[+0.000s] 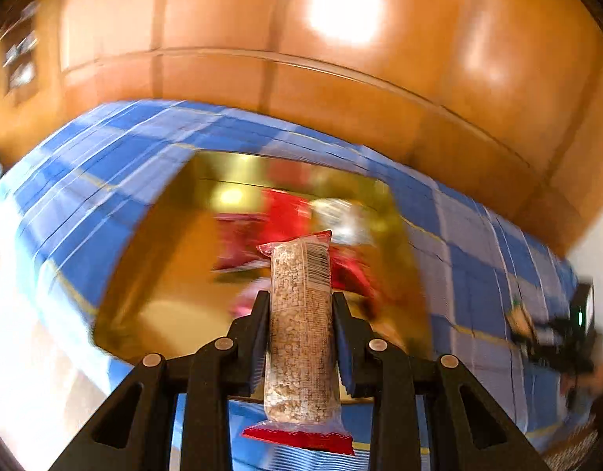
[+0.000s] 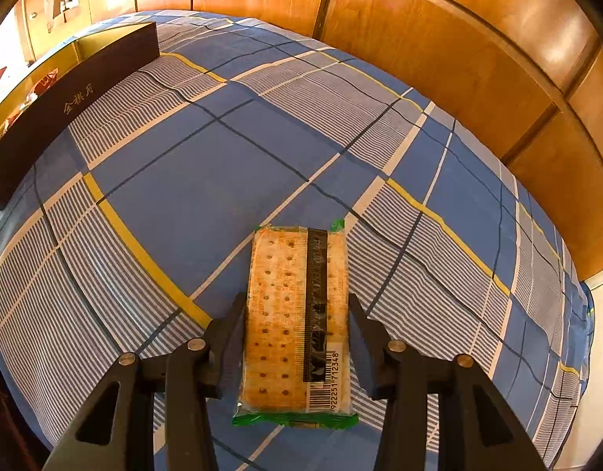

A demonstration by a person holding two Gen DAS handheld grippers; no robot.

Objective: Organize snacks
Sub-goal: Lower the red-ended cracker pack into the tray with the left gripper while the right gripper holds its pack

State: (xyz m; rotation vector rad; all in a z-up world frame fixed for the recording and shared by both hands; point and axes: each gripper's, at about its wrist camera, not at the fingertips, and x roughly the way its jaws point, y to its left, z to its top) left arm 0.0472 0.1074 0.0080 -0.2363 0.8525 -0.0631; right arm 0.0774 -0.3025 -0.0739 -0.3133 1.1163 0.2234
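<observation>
Your left tool (image 1: pixel 301 306) is clenched on a grain bar (image 1: pixel 301 333) in a clear wrapper with red ends, held above the open gold box (image 1: pixel 152 282), which sits on the blue checked cloth (image 1: pixel 85 165). The bar is gripped by its narrow sides and sticks well out past the tips — a loose wrapper could let it twist or slip and fall short of the box. That view is smeared, so the tool is likely moving quickly; a late release could toss the bar onto the red packets (image 1: pixel 285 216) or over the far wall.

Your right tool (image 2: pixel 297 302) is spread wide, a finger either side of the cracker pack (image 2: pixel 297 314) lying flat on the cloth (image 2: pixel 223 157); neither finger seems to touch it. Close off-centre and the slick film may skid or the crackers crack.

Count: one grain bar, one cracker pack, one box (image 2: pixel 70 106) — its dark outer wall shows in the right view. Several red packets lie inside, too blurred to number.
</observation>
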